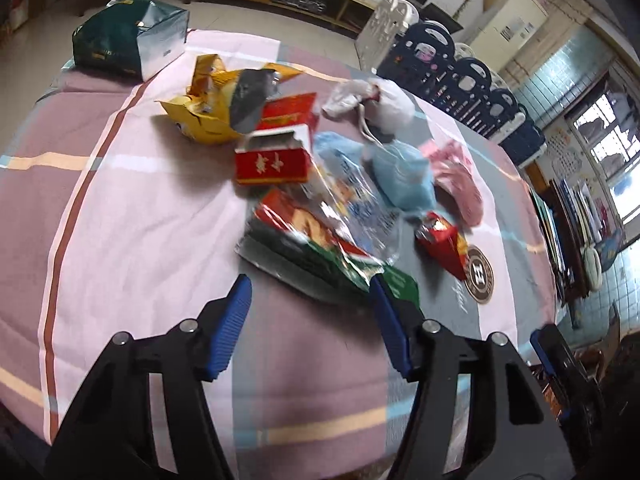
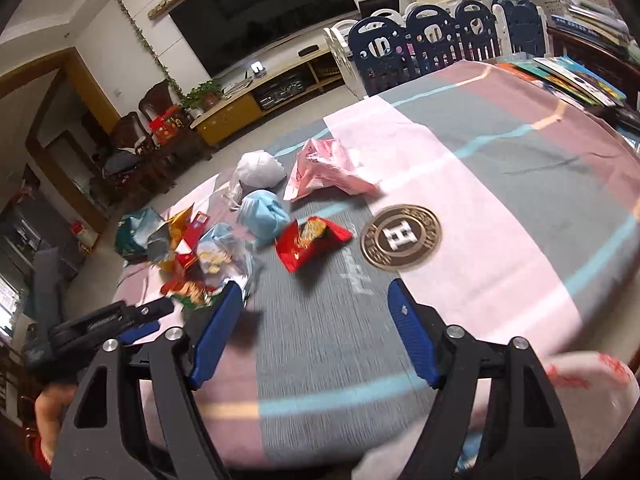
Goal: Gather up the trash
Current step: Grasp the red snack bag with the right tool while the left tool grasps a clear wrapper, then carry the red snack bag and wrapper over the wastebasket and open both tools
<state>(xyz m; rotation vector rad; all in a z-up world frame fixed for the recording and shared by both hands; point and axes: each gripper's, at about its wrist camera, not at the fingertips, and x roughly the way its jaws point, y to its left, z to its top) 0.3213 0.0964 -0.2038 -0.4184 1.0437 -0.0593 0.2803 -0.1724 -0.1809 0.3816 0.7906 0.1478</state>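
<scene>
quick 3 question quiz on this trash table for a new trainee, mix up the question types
1. True or false: the left gripper is shut on the red cigarette box.
2. Multiple choice: which item lies nearest the round H emblem on the tablecloth? A) small red snack packet B) yellow wrapper C) dark green bag
3. Fill in: the crumpled white bag sits beside a crumpled bag of ____ colour, seen from the right wrist.

Key: 1 false, both grippers are open and hold nothing, the right gripper too. 2 A. 3 light blue.
</scene>
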